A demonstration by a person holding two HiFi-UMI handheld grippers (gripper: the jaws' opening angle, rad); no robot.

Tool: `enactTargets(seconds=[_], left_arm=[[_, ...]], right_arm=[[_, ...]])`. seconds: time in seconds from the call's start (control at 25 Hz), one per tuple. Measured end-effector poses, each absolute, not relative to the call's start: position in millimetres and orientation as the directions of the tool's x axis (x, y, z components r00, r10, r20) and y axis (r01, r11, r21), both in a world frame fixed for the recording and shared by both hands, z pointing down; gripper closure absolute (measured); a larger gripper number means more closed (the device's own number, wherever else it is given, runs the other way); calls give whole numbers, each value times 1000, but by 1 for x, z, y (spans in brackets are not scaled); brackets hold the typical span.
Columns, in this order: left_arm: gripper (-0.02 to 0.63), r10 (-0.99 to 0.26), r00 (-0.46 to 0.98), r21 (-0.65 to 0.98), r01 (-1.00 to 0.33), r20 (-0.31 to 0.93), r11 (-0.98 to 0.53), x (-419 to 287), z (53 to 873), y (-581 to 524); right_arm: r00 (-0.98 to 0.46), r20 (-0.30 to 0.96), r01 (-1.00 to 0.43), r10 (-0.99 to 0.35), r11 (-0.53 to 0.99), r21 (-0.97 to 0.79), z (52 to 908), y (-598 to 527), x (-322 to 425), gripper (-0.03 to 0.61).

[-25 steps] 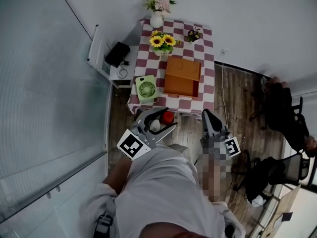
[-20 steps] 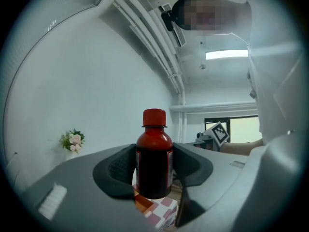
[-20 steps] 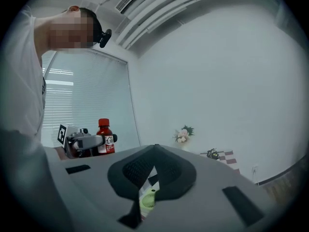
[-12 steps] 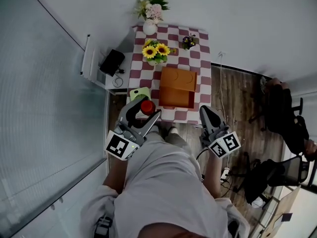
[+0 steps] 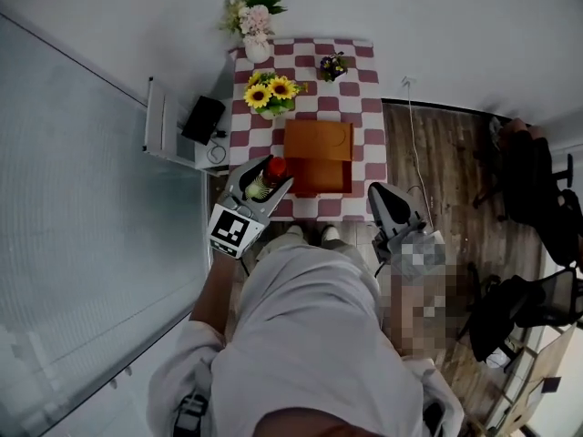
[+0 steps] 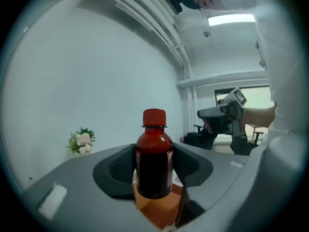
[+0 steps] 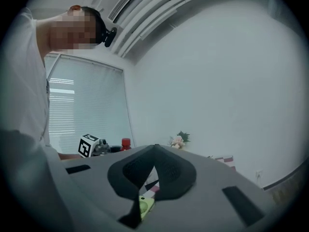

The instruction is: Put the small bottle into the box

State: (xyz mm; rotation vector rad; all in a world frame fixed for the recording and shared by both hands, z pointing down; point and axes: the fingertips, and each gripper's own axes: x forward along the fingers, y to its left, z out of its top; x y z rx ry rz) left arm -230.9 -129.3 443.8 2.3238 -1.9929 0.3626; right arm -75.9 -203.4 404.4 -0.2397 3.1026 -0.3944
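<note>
A small dark-red bottle (image 5: 276, 167) with a red cap stands upright between the jaws of my left gripper (image 5: 270, 175), which is shut on it. The gripper hovers over the near left part of the checkered table (image 5: 368, 107), just left of the open orange box (image 5: 318, 144). In the left gripper view the pads clamp the bottle (image 6: 153, 151) on both sides of its body, with the orange box (image 6: 155, 212) below it. My right gripper (image 5: 383, 198) hangs off the table's near right corner; its pads (image 7: 166, 170) meet at the tips, with nothing between them.
A green fan (image 5: 256, 188) lies partly under the left gripper. Sunflowers (image 5: 271, 91), a white vase of pink flowers (image 5: 250, 25) and a small plant (image 5: 332, 65) stand at the table's far side. A low shelf (image 5: 182, 126) sits left of the table, dark chairs (image 5: 537, 198) on the right.
My left gripper has carried the bottle from off the table's near edge forward, to over the fan beside the box. The right gripper stayed near the table's front right corner.
</note>
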Motion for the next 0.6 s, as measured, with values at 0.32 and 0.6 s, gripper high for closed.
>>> enactTargets(seconds=[0.32,0.6], left_arm=[[394,-828,252,-165,-911,501,-378,-191,560,-200],[394,-614,321,-147,-795,722,-588,-160,679,-222]], right_arm=[[-965,5,-256,-264,930,-262,405,-209,-37,575],[-911,28,-404,-412,876,-264,402,-215,6,575]])
